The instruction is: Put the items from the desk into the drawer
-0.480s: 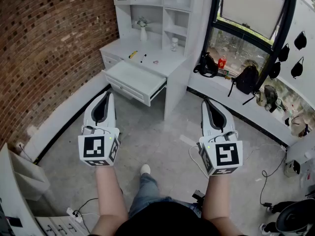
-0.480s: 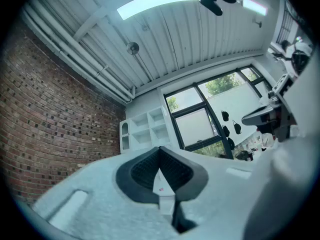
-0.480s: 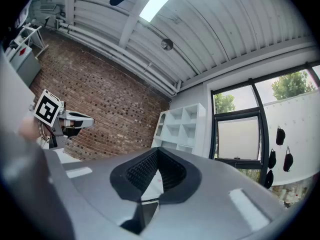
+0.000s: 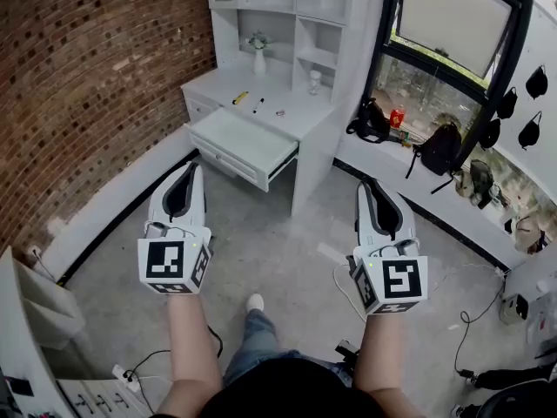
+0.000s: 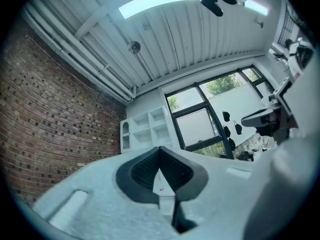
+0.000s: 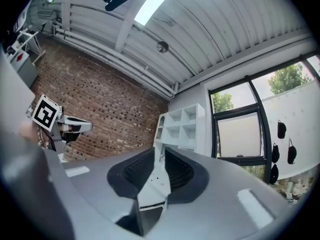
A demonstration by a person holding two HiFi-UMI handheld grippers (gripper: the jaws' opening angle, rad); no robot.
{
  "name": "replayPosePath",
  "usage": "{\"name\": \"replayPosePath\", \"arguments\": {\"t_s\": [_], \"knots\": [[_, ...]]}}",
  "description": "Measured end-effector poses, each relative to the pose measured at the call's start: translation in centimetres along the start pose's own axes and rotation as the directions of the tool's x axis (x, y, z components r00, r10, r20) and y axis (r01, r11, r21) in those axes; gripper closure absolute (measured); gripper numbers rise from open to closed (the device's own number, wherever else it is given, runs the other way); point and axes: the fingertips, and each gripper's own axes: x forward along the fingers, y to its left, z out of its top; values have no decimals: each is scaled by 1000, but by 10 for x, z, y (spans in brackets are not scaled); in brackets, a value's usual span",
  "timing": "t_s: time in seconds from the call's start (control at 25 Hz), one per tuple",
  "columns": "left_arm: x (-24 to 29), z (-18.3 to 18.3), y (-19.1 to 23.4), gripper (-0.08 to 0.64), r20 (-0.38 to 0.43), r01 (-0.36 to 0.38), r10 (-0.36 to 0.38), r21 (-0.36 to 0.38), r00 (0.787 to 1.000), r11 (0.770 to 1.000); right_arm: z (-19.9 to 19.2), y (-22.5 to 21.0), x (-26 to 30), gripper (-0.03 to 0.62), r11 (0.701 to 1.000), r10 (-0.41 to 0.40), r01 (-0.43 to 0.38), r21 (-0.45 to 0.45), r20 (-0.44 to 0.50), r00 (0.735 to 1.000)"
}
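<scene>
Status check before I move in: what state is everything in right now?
White desk drawer: pulled open, nothing visible inside.
Yellow marker: lying on the white desk.
Black pen: lying on the desk beside it.
Left gripper: shut, empty.
Right gripper: slightly open, empty.

Left claw, right claw: matt pale-grey plastic shells, fine grain. Inner pads: black, ribbed, rubbery-looking. Marker cubes: matt b/w print.
Wall: rough red-brown brick, pale mortar.
Floor: grey, matt, concrete-like, scuffed.
Counter & drawer: smooth white, painted look, low sheen.
Window frame: black, semi-gloss, prob. metal.
Ceiling: white ribbed panels.
Trousers: blue denim cloth.
Bags: black cloth.
</scene>
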Motion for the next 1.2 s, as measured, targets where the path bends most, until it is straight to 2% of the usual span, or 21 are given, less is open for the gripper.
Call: {"name": "replayPosePath", "arguments": {"t_s": [0.04,0.08,0.12,0.2,0.24,0.52,0.68,1.2], "knots": [[1,-1,1,560,0,-2,2,-1,1000,1000,-2,1,4,485,1000,15,-15,14,-9,1000],[2,-2,3,560,-1,-6,6,-2,1000,1000,-5,3,9,366,999,29,-29,27,-22,999],[4,-3,6,560,-3,-12,12,-3,1000,1000,-9,3,14,275,999,37,-36,35,-38,999],[7,-5,13,560,-8,-26,26,-7,1000,1000,-15,4,24,167,999,34,-31,35,-76,997],[8,-7,17,560,-10,-32,32,-10,999,999,-17,4,29,139,999,31,-28,35,-91,995],[33,-28,52,560,-18,-57,57,-21,998,998,-27,14,75,138,998,54,-50,45,-113,992],[62,-46,75,560,-24,-61,60,-39,998,997,-39,17,112,178,997,63,-57,49,-128,990],[194,-118,181,560,-52,-61,57,-84,997,995,-84,36,287,210,998,58,-56,17,-198,978]]}}
